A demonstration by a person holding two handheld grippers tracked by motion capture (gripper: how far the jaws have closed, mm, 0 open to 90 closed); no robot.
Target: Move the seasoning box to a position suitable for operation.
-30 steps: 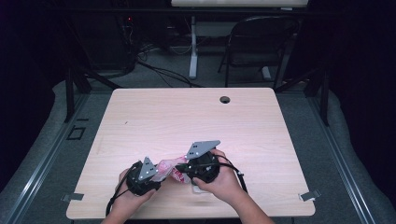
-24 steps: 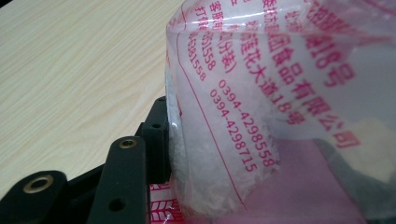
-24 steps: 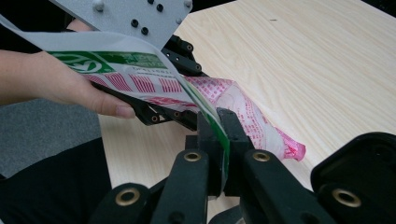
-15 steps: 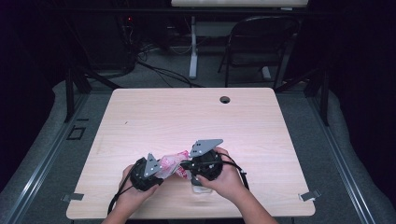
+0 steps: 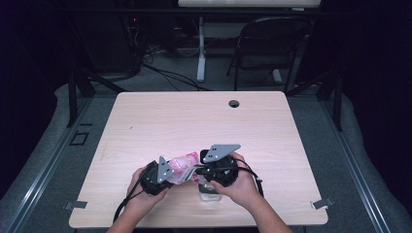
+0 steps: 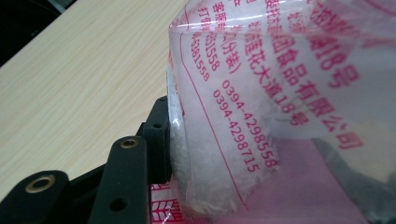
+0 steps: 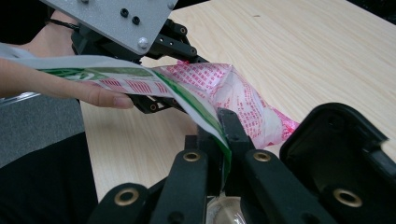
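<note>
Right gripper view: right gripper (image 7: pixel 223 140) pinches the bag (image 7: pixel 243 100) edge between closed fingers. Left gripper (image 5: pixel 158 175) clamps the bag's body half-wide. Both hands have barely shifted; opening seems imminent.

One plastic bag (image 5: pixel 183 167) with pink printing is held above the bench (image 5: pixel 194 121) near its front edge. One clear glass jar (image 5: pixel 210 191) stands there just under the hands. Two grippers: the left gripper (image 5: pixel 163 175) and the right gripper (image 5: pixel 206 171). One round hole (image 5: pixel 234 103) sits near the bench's far edge.

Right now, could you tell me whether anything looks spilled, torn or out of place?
Nothing stands out: the plastic bag with red print is held off the table between both tools, with no spill showing.
</note>
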